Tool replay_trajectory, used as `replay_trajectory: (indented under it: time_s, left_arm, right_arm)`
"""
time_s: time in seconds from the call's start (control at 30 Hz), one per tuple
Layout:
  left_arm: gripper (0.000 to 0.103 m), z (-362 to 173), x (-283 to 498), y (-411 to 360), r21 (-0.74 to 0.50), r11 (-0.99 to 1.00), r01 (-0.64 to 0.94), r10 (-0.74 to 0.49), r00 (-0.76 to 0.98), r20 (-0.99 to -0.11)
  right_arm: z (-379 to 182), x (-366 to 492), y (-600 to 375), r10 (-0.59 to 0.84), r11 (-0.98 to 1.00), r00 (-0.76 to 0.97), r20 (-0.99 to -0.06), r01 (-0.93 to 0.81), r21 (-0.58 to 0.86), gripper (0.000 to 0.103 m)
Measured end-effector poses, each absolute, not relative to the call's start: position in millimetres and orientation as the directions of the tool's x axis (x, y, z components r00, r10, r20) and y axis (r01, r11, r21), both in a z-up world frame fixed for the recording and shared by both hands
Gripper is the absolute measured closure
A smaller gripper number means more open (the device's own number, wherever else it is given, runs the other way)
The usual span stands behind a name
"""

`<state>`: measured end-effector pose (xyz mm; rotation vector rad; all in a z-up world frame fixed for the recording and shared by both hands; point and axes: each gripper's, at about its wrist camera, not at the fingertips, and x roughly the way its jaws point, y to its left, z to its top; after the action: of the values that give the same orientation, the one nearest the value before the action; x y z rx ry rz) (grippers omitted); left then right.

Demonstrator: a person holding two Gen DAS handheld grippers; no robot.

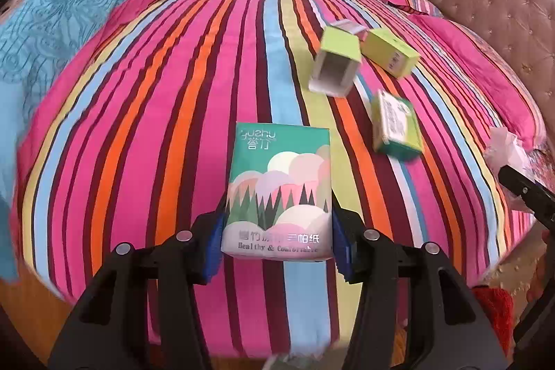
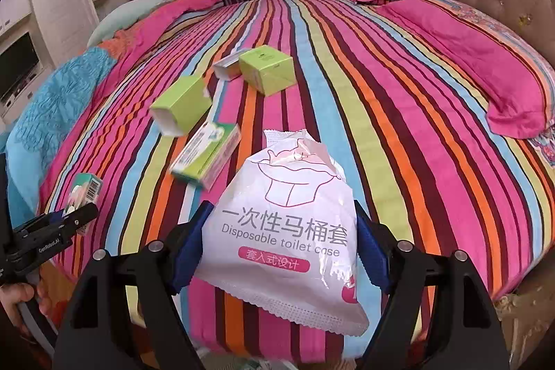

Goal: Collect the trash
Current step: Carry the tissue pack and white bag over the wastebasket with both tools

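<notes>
Our left tongs [image 1: 277, 252] pinch a tissue pack [image 1: 279, 189], held upright above the striped bed [image 1: 173, 113]. Our right tongs [image 2: 281, 252] pinch a white toilet cover packet [image 2: 284, 231] over the same bed. Farther on the bedspread lie an open green box [image 2: 182, 104], a green cube box [image 2: 267, 70] and a flat green carton [image 2: 206, 155].

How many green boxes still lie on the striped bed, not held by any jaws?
3: an open-ended one on the left, a cube-shaped one farther back, and a flat one nearest the white packet. Others may be hidden.
</notes>
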<state>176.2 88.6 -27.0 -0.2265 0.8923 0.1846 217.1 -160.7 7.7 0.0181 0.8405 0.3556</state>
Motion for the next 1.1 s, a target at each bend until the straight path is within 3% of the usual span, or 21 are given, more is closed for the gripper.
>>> replay_trajectory:
  time_s: [0.57,1.1]
  left_arm:
    - [0.053,-36.8,70.5,26.8,-0.078,0.989,-0.129,0.016,0.6,-0.8]
    - [0.053,-78.9,19.8,-18.4,-0.074,0.995,-0.068,-0.034,0.466,-0.884]
  right_arm:
    - [1.5,125.3,-171.4,0.322,0.939,0.575,-0.752,-0.292,0.179,0.029]
    - [-48.5,59.6,-158.3,0.32,0.932,0.382,-0.867,-0.29,0.216,0.029]
